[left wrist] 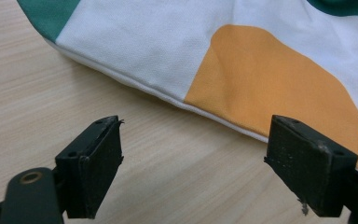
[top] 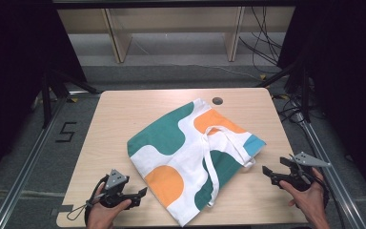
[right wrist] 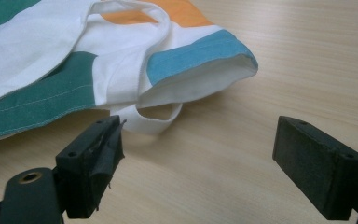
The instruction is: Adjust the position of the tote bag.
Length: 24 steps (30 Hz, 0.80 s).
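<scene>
A white cloth tote bag point(top: 190, 152) with green, orange and blue patches lies flat and askew in the middle of the wooden table point(top: 124, 109), its white handles point(top: 208, 164) folded over it. My left gripper point(top: 142, 194) rests near the table's front left, open, a short way from the bag's lower left edge point(left wrist: 168, 95). My right gripper point(top: 266, 170) sits at the front right, open, facing the bag's blue-hemmed mouth point(right wrist: 200, 58) and a handle loop point(right wrist: 156, 119) just ahead of its jaws. Nothing is between either pair of jaws.
A dark round hole point(top: 217, 100) marks the table's far edge behind the bag. Metal frame rails point(top: 28, 157) run along both sides of the table. Wooden shelving legs point(top: 116, 38) and cables point(top: 262, 43) stand beyond it on the floor.
</scene>
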Available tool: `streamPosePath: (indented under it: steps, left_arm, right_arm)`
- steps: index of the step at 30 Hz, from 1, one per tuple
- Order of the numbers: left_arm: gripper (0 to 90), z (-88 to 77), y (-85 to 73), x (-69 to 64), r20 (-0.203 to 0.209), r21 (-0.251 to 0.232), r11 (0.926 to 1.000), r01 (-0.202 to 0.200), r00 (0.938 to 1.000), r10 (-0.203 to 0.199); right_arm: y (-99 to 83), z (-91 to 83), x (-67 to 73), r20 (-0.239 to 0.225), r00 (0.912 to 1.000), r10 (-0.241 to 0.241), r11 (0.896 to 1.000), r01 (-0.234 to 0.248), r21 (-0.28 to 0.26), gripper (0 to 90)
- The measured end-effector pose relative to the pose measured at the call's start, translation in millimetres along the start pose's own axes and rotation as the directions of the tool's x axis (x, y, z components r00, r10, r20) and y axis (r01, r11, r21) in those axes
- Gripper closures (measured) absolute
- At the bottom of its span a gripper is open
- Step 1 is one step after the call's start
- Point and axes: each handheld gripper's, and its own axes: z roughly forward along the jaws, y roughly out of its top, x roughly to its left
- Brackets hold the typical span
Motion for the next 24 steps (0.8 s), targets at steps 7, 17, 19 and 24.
streamPosePath:
  steps: [7,17,19,24]
  left_arm:
    - [16.7,2.9,0.7,0.3,0.0,0.05,0.9986,-0.015,0.9999,0.015]
    - [16.6,6.6,1.9,-7.6,-0.01,0.029,0.9995,0.011,0.9999,-0.011]
    - [16.1,6.5,2.7,-7.3,-0.012,0.046,0.9989,0.001,0.9999,-0.001]
    - [16.3,10.2,3.0,-8.8,-0.005,0.038,0.9991,0.016,0.9999,-0.016]
  right_arm:
    - [6.0,3.1,-2.8,-0.005,0.9994,-0.035,0.999,0.035,0.0,17.7]
    - [27.0,9.1,-0.9,0.0,0.998,-0.064,0.998,0.064,0.028,18.4]
    - [32.0,11.7,-2.5,0.003,0.9964,-0.084,0.996,0.084,0.022,18.4]
    - [48.2,21.3,-6.4,-0.001,0.9961,-0.088,0.995,0.088,0.039,18.4]
